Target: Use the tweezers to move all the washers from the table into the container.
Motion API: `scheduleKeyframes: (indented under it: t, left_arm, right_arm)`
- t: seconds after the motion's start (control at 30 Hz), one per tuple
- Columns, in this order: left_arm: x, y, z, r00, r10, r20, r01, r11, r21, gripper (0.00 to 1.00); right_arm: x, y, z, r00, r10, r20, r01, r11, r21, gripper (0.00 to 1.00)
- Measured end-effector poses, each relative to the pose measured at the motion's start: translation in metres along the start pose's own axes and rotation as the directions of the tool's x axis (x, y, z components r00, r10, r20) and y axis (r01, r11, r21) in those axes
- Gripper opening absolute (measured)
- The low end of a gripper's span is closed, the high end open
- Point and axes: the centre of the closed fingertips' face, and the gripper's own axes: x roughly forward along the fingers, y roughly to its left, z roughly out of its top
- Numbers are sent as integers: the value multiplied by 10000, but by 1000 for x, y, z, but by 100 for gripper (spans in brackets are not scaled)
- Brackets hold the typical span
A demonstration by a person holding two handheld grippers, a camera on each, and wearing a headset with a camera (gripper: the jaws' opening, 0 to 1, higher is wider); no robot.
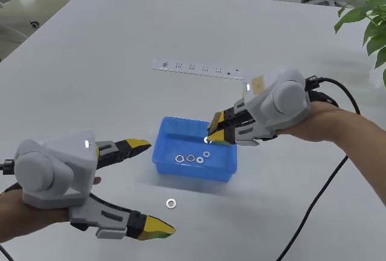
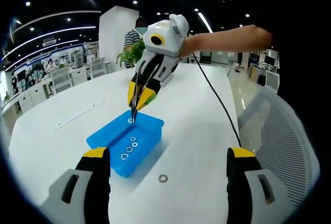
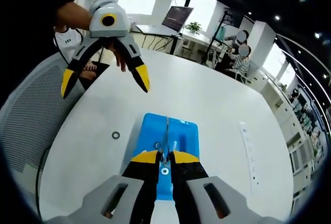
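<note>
Open blue container, four silver washers flat inside; fifth washer just outside; thin tweezers pointing down over its far edge.

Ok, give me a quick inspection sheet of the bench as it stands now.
Surface: white table; one loose washer lies in front of the container.
Job's things: blue container holds four washers; tweezers tip is at its far rim.
Clutter: power strip.
Grippers: right gripper shut on the tweezers; left gripper open, empty.
Cables: black cable runs from the right gripper across the table.
Surroundings: plant, mesh chair.
</note>
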Motion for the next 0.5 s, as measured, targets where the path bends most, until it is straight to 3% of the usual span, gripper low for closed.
scheduleKeyframes:
  t: [0.5]
  left_arm:
    - [0,5,0,10000,94,25,-94,9999,-51,99]
  right_arm:
    - [19,-4,-25,9999,-67,-133,75,9980,625,9]
